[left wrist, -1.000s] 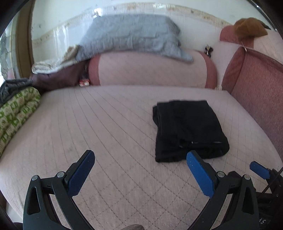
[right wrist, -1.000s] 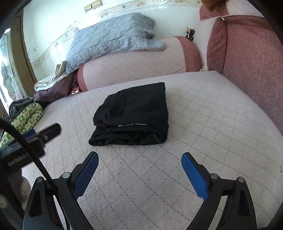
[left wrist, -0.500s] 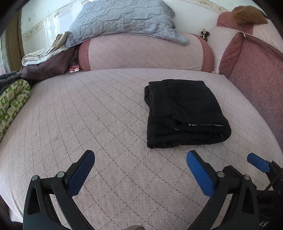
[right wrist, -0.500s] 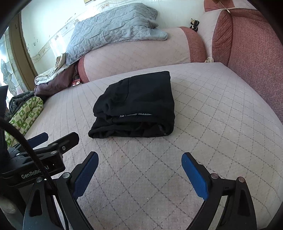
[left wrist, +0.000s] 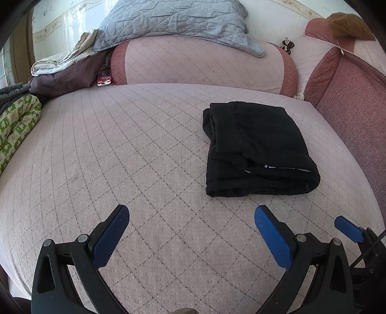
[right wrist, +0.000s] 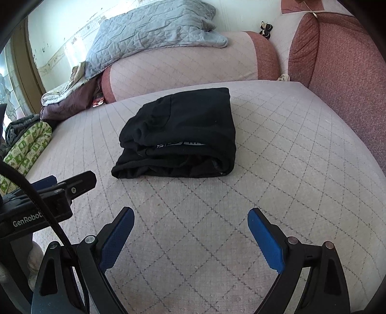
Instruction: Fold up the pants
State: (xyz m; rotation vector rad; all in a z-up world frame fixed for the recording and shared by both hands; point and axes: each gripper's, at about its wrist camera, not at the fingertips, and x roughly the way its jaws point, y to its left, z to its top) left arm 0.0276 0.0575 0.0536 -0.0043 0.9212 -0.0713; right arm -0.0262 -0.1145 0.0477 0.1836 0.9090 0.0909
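The black pants (left wrist: pixel 258 149) lie folded into a compact rectangle on the pink quilted bed (left wrist: pixel 120 149); they also show in the right wrist view (right wrist: pixel 183 135). My left gripper (left wrist: pixel 191 215) is open and empty, above the bed, short of the pants and to their left. My right gripper (right wrist: pixel 190 217) is open and empty, in front of the pants' near edge. The left gripper's body shows at the left of the right wrist view (right wrist: pixel 48 193). A blue pad of the right gripper shows at the lower right of the left wrist view (left wrist: pixel 348 228).
A pink bolster (left wrist: pixel 202 65) with a grey quilt (left wrist: pixel 173 21) on it lines the far side. Red cushions (left wrist: pixel 349 96) stand at the right. A green patterned blanket (left wrist: pixel 17 125) and piled clothes (left wrist: pixel 65 74) lie at the left.
Both grippers have stayed open and drawn slightly back and up from the folded pants. The pants have not moved.
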